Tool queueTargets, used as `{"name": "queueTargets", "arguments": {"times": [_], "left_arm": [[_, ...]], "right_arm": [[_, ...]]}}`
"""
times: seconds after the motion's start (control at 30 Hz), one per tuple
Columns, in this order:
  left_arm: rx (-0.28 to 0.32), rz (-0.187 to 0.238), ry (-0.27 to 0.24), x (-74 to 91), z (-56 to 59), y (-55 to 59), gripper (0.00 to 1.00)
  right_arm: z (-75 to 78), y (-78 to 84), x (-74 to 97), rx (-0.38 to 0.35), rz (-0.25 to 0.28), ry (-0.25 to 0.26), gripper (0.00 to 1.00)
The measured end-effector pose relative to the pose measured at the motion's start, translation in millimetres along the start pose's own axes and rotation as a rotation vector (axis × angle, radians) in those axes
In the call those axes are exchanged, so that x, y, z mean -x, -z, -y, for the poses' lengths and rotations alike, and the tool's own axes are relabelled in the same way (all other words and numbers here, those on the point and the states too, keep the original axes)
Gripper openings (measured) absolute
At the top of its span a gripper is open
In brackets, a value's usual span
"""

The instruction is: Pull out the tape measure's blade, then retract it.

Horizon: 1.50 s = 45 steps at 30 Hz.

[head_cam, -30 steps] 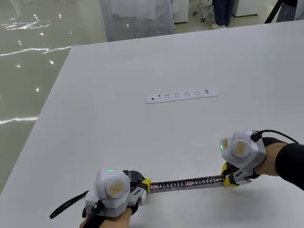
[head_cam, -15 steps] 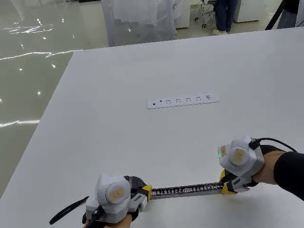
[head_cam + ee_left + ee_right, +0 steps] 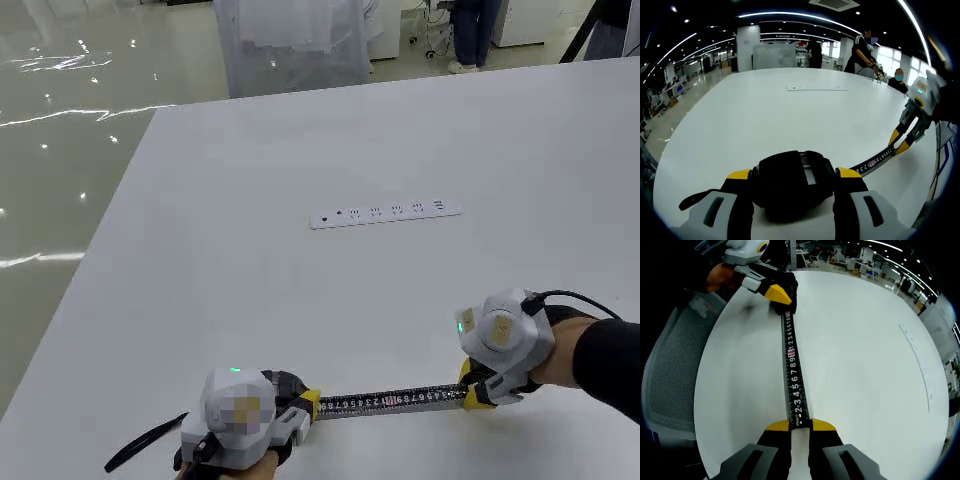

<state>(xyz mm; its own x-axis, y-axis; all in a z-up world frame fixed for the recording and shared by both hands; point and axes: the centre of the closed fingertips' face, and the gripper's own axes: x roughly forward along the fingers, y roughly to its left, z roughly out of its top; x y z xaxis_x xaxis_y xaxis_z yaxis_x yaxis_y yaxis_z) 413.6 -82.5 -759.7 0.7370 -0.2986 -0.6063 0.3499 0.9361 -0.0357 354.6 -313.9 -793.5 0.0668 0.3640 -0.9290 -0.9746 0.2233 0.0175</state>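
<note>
Tape measure (image 3: 792, 184) sits at the near edge of the bench (image 3: 250, 200), its black case clamped between the two jaws of the left gripper (image 3: 298, 404), which press on its sides. A black strap (image 3: 145, 435) trails from the case toward the near left corner and lies on the bench top. The blade (image 3: 390, 400), black with white numbers, is drawn out along the near edge and runs to the right gripper (image 3: 472, 393). That gripper's yellow-tipped jaws are pinched together on the blade's end; in the right gripper view the lowest numbers start right at the jaws. Farther in, around the middle of the bench, a white power strip (image 3: 385, 212) lies flat, well apart from both grippers. Beyond the far edge, people (image 3: 470, 25) stand on a glossy floor (image 3: 60, 120)
</note>
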Motion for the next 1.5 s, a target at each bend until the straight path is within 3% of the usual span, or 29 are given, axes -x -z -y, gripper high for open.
{"name": "queueTargets", "arguments": {"times": [0.9, 1.27, 1.5], "left_arm": [[0.006, -0.005, -0.002, -0.8, -1.4, 1.6, 0.6], [0.005, -0.004, -0.002, -2.1, -2.0, 0.6, 0.6], [0.005, -0.003, -0.002, -2.5, -2.2, -0.7, 0.6]], "right_arm": [[1.7, -10.3, -4.0, -0.009, 0.02, 0.003, 0.06], [0.4, -12.5, -4.2, 0.007, 0.015, -0.002, 0.06], [0.0, -14.7, -5.6, 0.052, 0.022, -0.012, 0.06]]}}
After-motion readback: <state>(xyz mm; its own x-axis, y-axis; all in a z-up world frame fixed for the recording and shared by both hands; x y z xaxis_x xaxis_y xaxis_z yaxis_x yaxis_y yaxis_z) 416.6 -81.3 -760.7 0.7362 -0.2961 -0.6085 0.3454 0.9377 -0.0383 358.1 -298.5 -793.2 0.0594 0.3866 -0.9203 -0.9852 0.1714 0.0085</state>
